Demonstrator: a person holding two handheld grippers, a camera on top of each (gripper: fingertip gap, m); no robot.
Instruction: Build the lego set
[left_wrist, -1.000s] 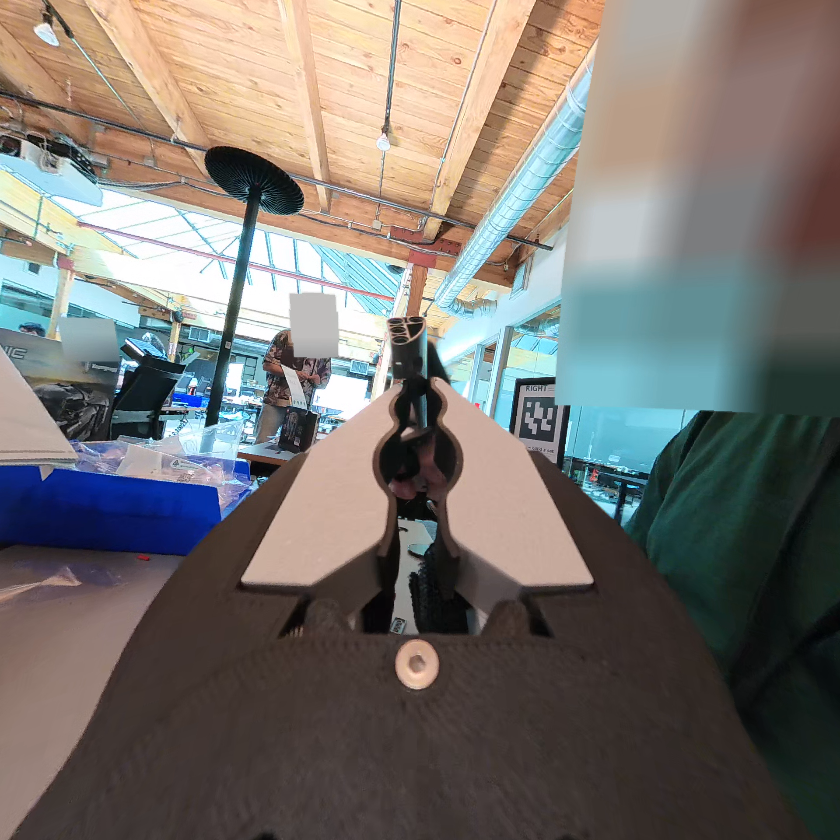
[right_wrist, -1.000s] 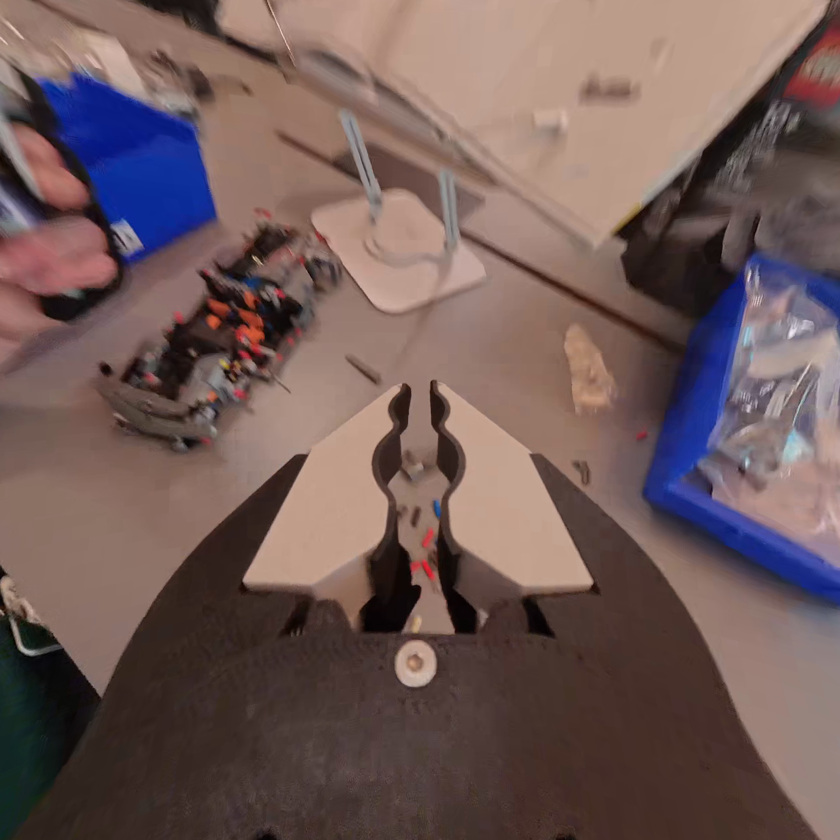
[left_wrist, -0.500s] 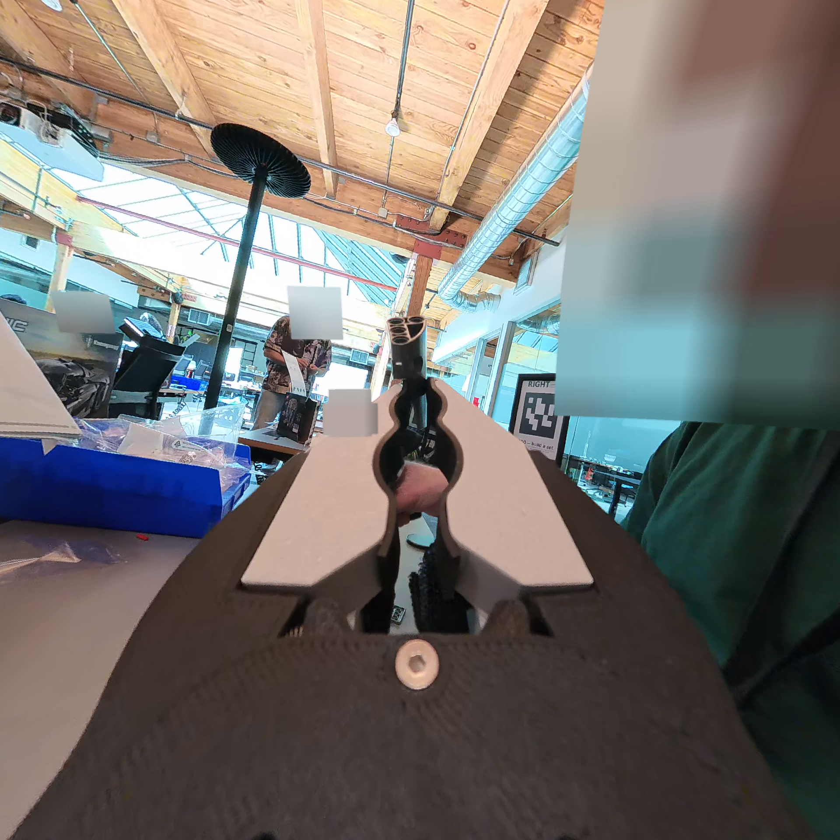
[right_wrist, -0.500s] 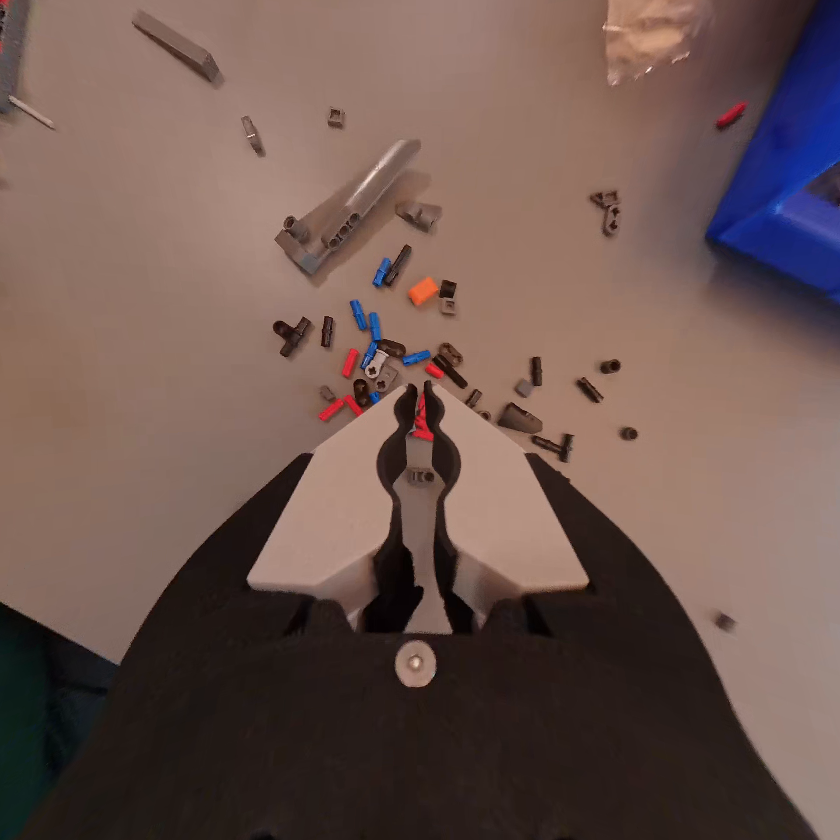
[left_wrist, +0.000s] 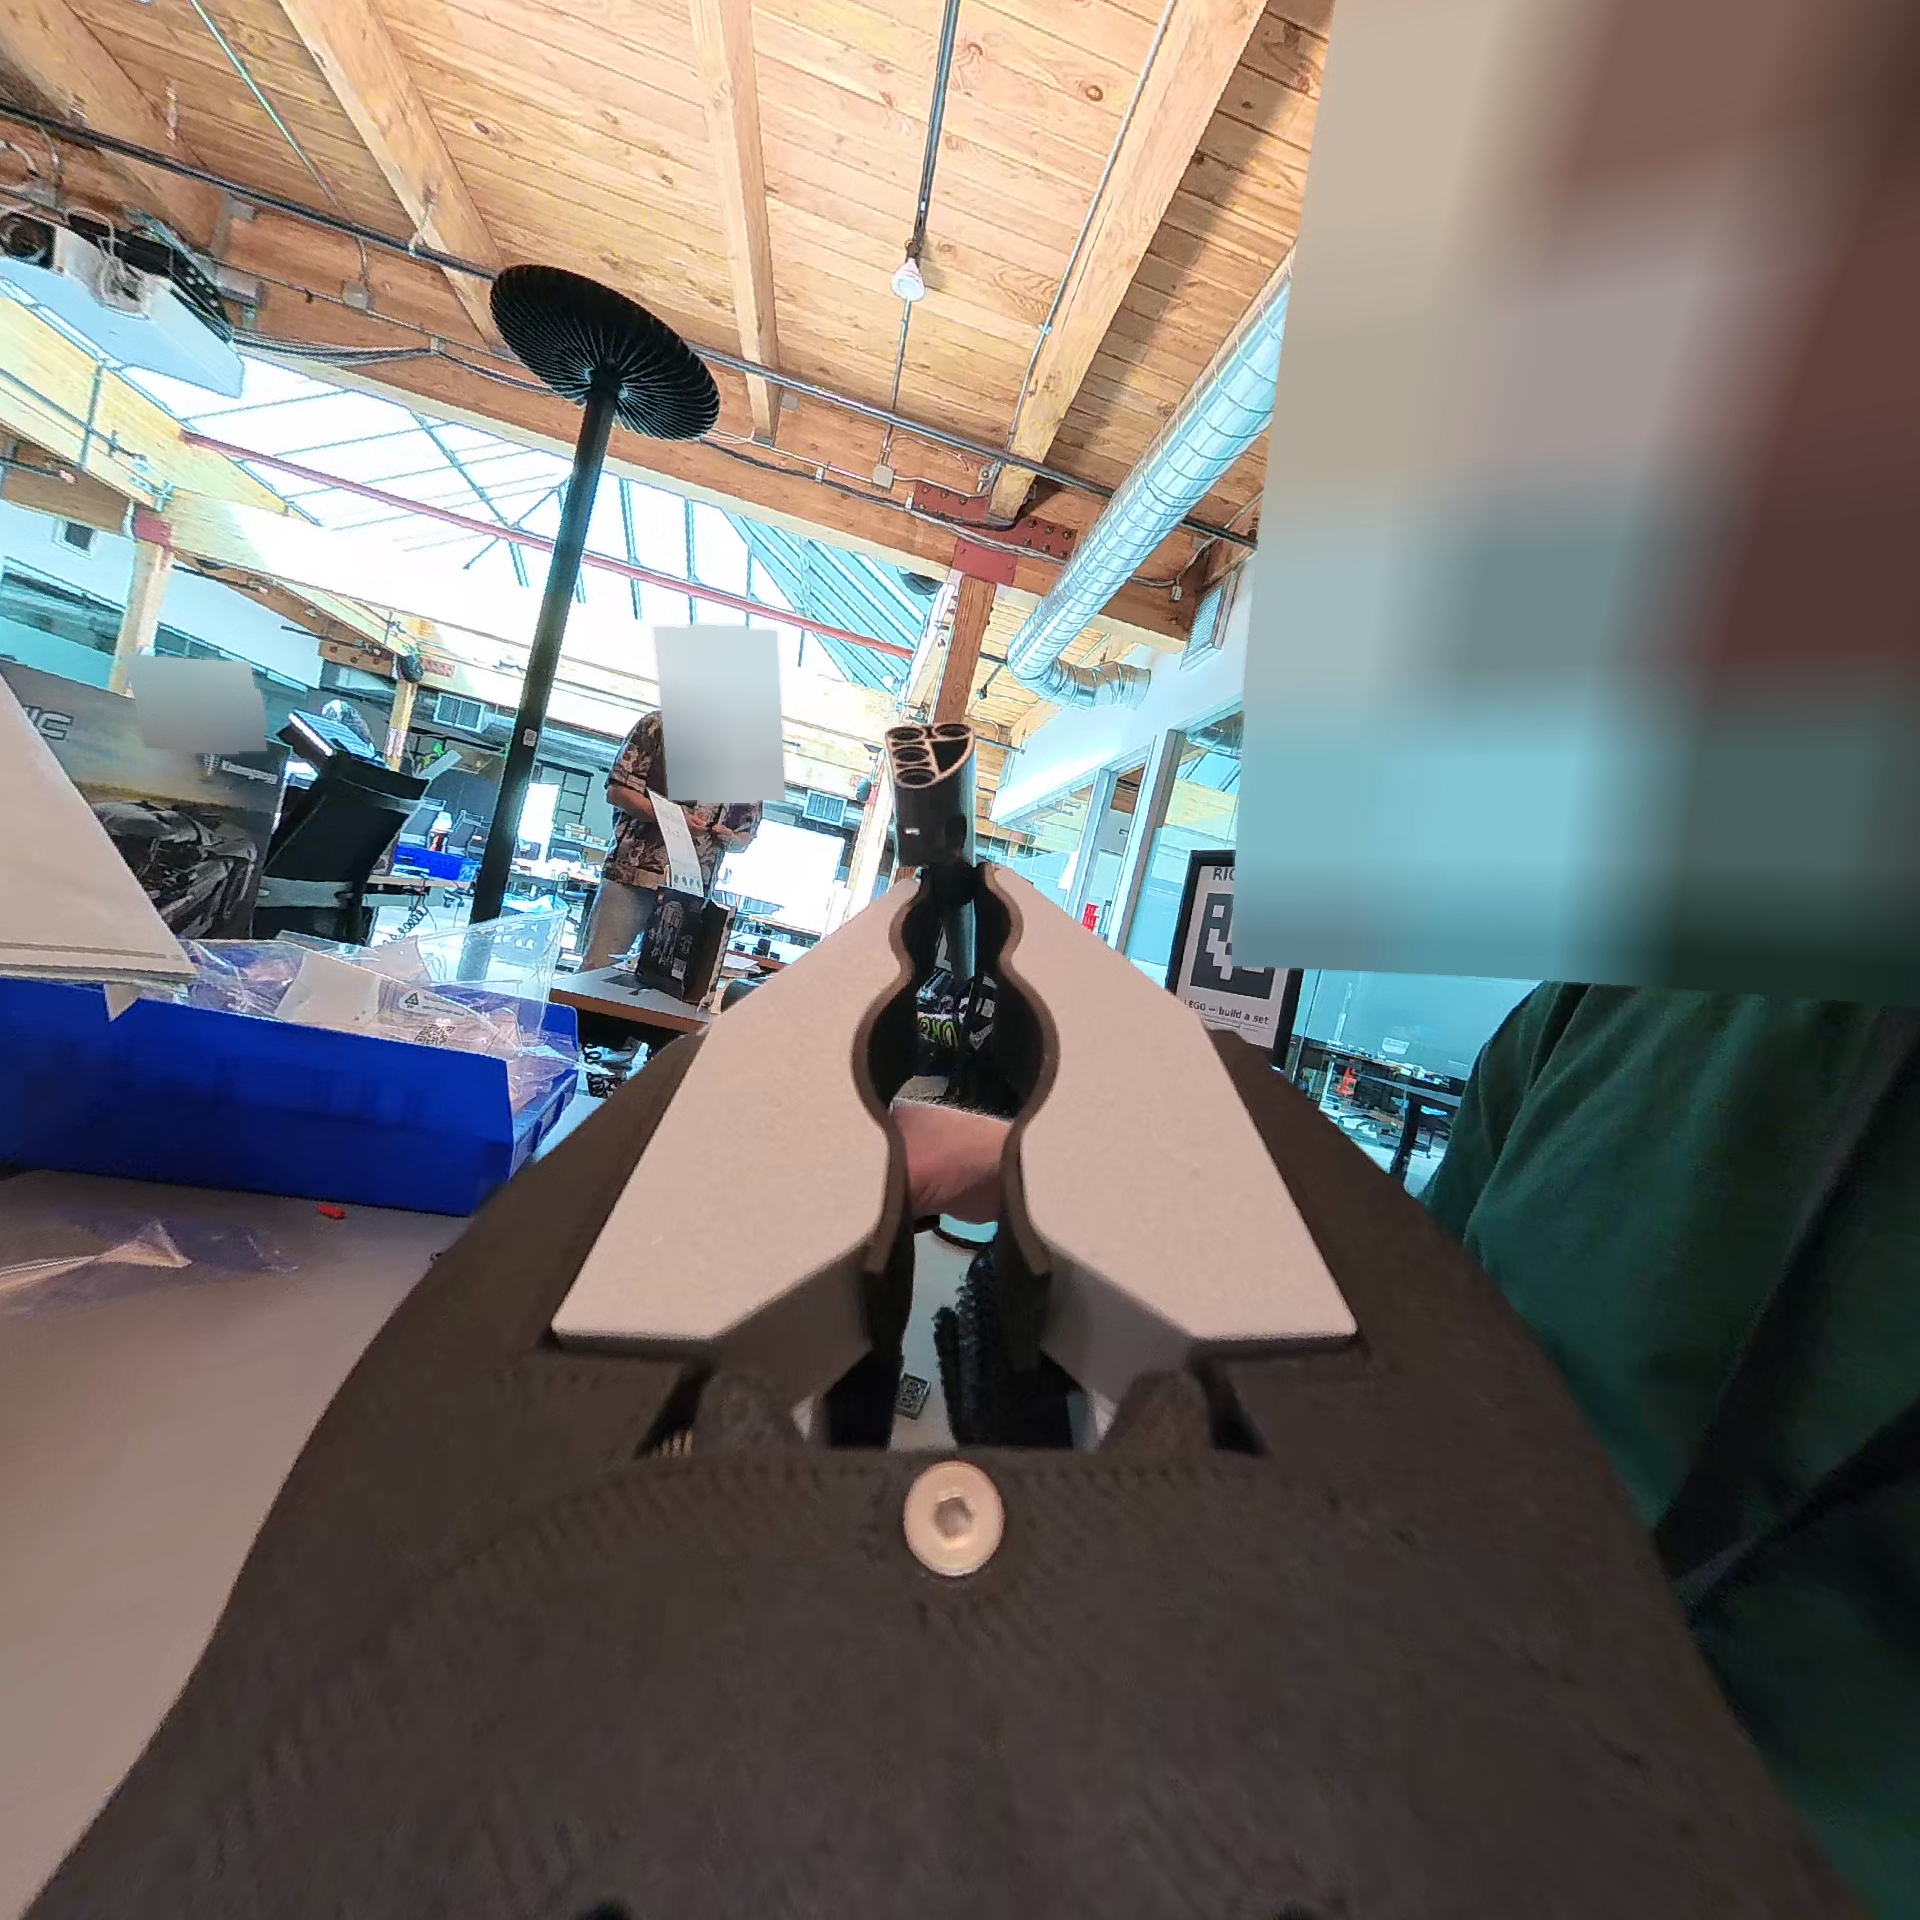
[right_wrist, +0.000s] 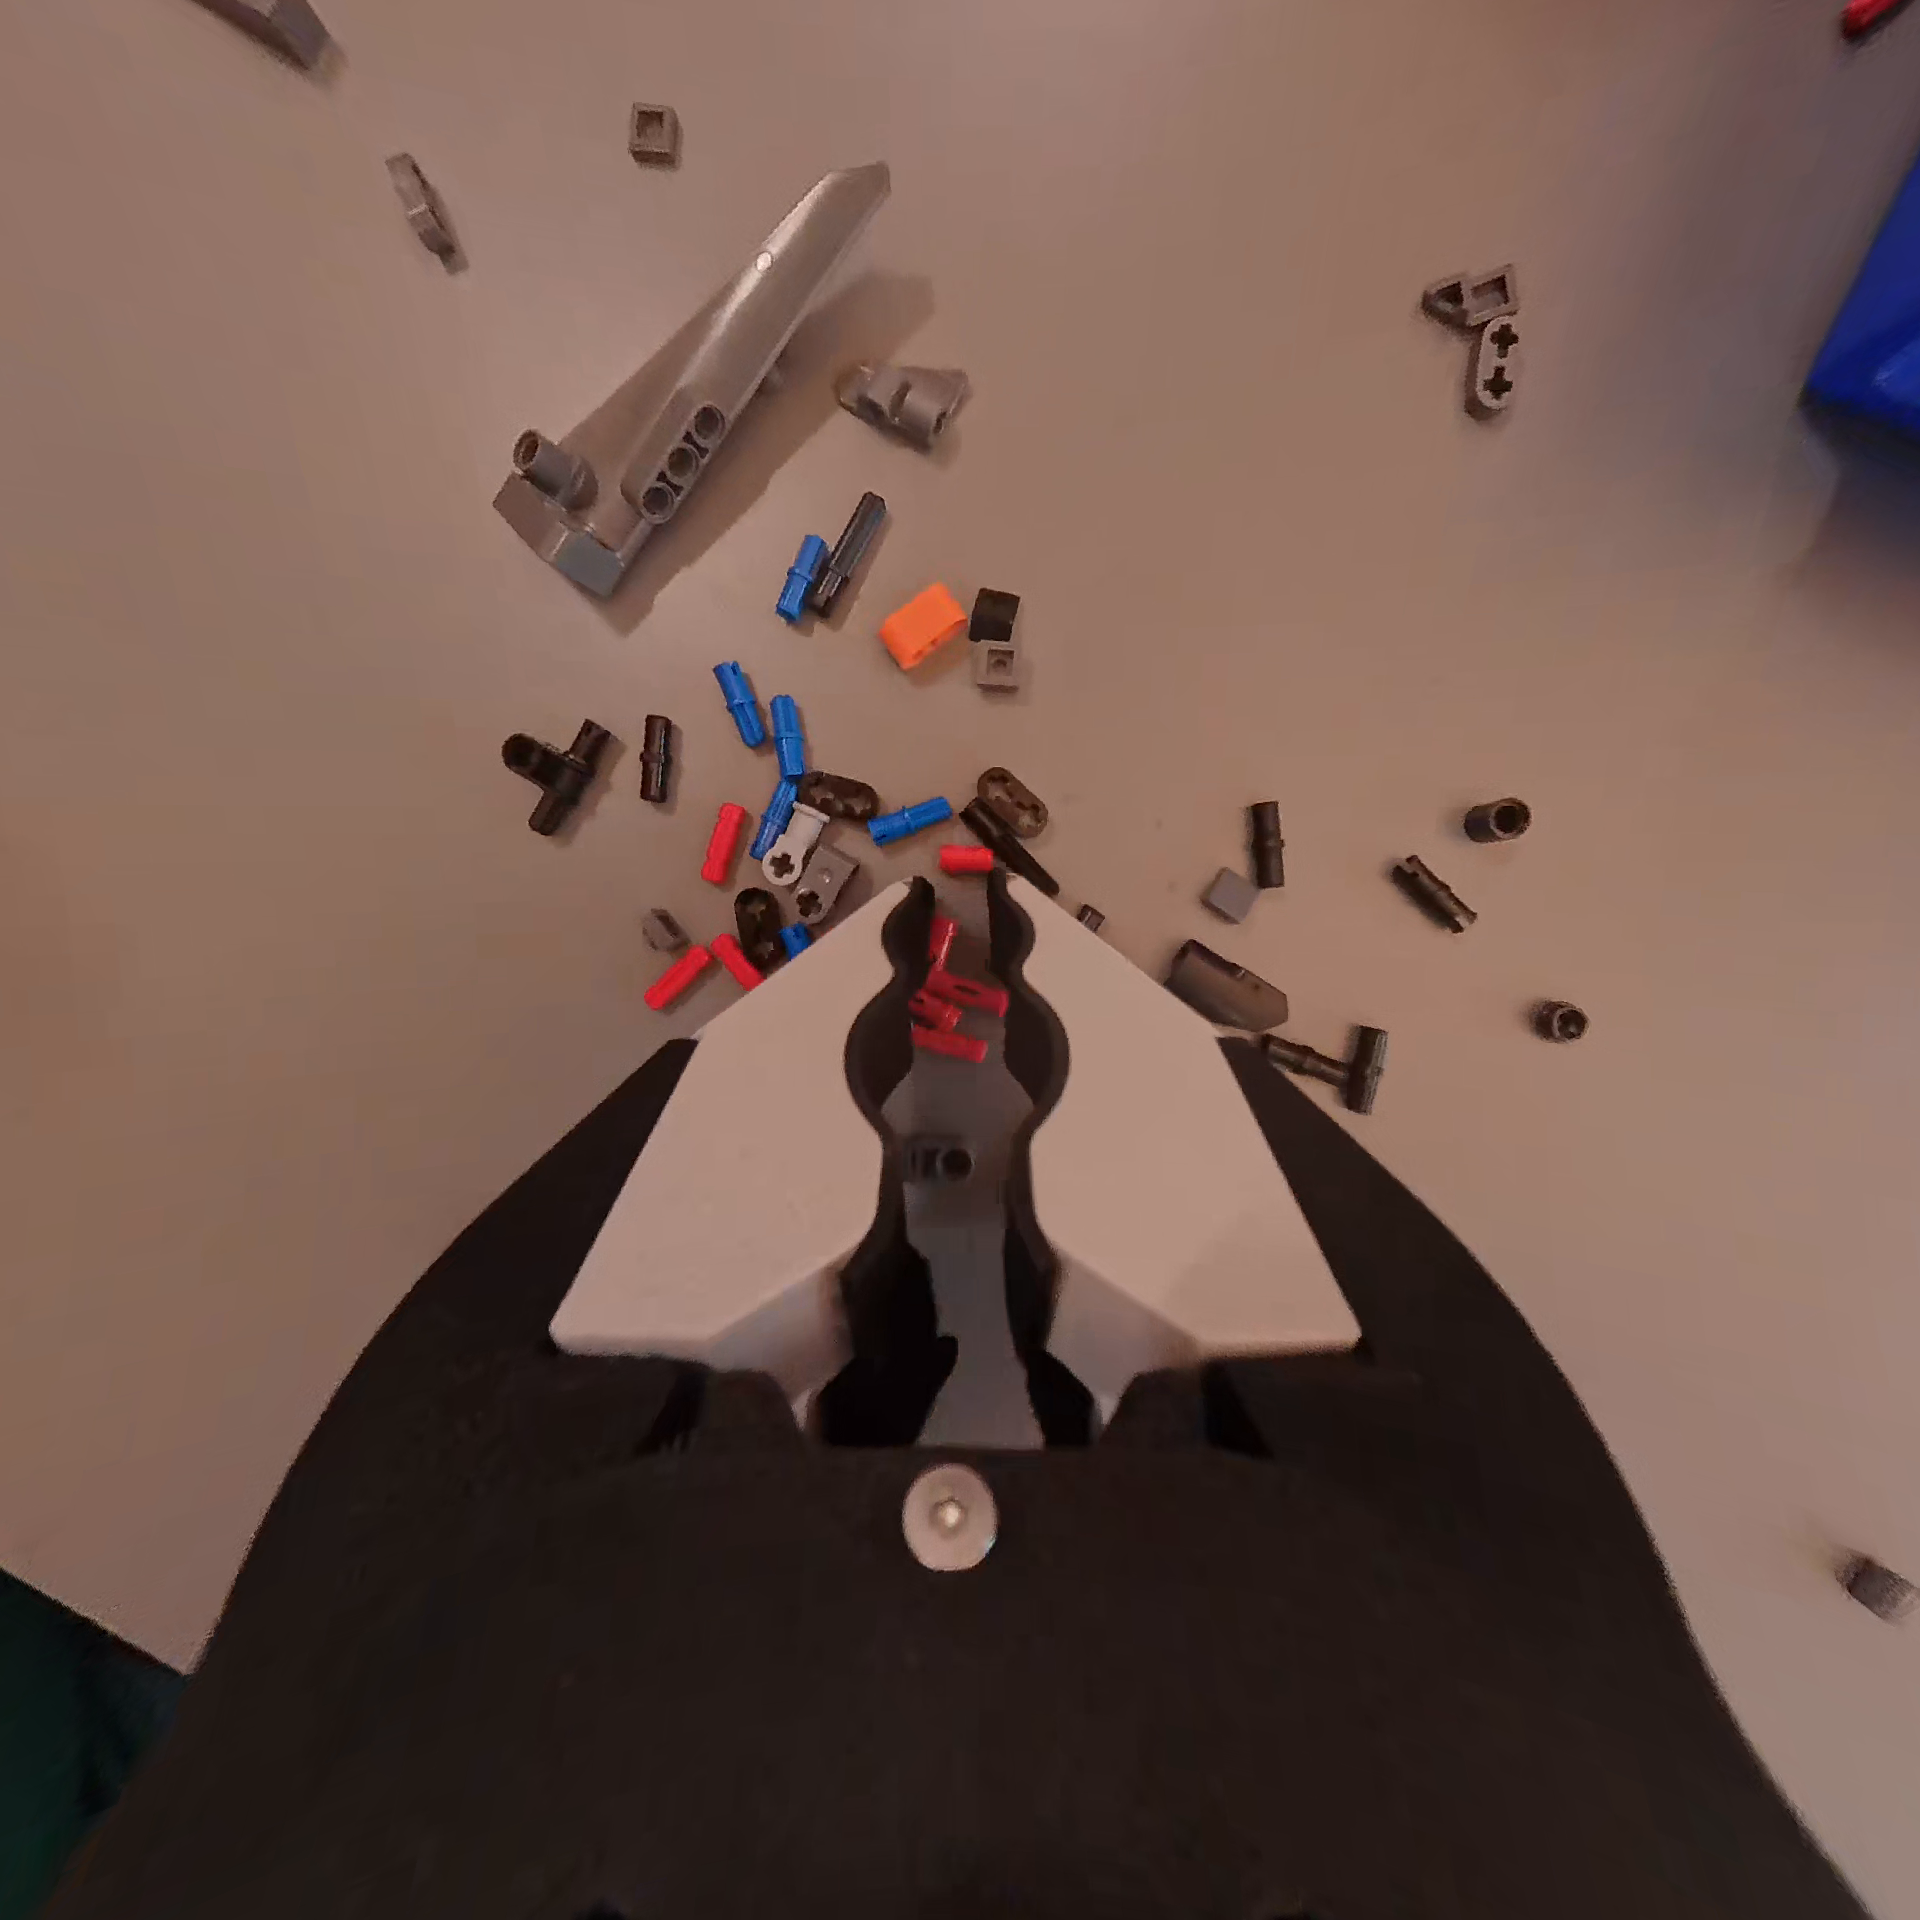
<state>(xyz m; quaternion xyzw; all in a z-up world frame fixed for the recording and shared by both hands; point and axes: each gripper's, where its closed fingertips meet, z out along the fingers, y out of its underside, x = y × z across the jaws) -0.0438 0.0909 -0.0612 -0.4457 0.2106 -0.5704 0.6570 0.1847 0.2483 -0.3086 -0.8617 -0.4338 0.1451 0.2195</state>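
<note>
My left gripper (left_wrist: 951, 883) is shut on a black lego piece (left_wrist: 928, 790) with round holes in its end, held up in the air and pointing toward the ceiling. My right gripper (right_wrist: 953, 883) is open a little and points down at a scatter of small lego pins on the grey table (right_wrist: 1247, 582). Several red pins (right_wrist: 951, 1003) lie between its fingers, and one red pin (right_wrist: 966, 858) lies just past the tips. Blue pins (right_wrist: 787, 732), black pins (right_wrist: 655, 756), an orange piece (right_wrist: 923, 624) and a long grey panel piece (right_wrist: 707, 384) lie farther off.
A blue bin (left_wrist: 260, 1101) with plastic bags stands at the left in the left wrist view; a blue bin corner (right_wrist: 1870, 343) shows at the right in the right wrist view. A green sleeve (left_wrist: 1683, 1299) is close on the right. A person stands far off. Across from one pair of fingers to the other is roughly 35 cm.
My right gripper swung down from the wide table view to the pile of small pins and moved closer over the red ones. My left gripper held the black piece nearly still.
</note>
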